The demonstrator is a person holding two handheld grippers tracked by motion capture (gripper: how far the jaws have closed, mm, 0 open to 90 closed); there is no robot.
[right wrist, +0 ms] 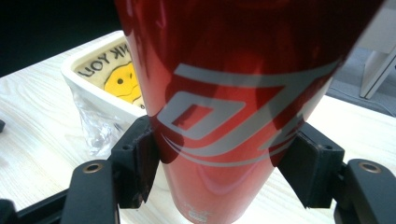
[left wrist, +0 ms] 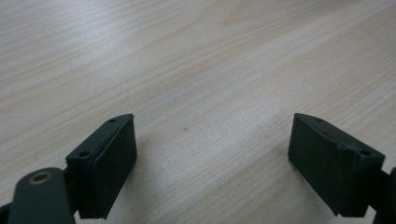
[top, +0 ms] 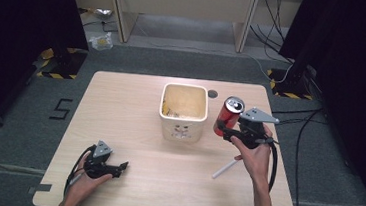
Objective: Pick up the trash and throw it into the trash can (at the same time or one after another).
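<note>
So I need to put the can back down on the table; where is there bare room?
Bare wood lies left of the bin, up to the far-left corner, and along the middle front between the left gripper and the white stick. It is crowded right of the bin, around the can.

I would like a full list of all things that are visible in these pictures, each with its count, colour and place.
can: one, red with silver lettering, held tilted beside the bin's right side
bin: one, cream, square, at the table's middle, with clear plastic wrap inside
white stick: one, white, lying on the table near the right forearm
table: one, light wood
dark round mark: one, on the table just right of the bin's far corner
right gripper: one, black, closed on the can
left gripper: one, black, jaws apart, low over the table at front left
hands: two, coming in from the bottom edge
</note>
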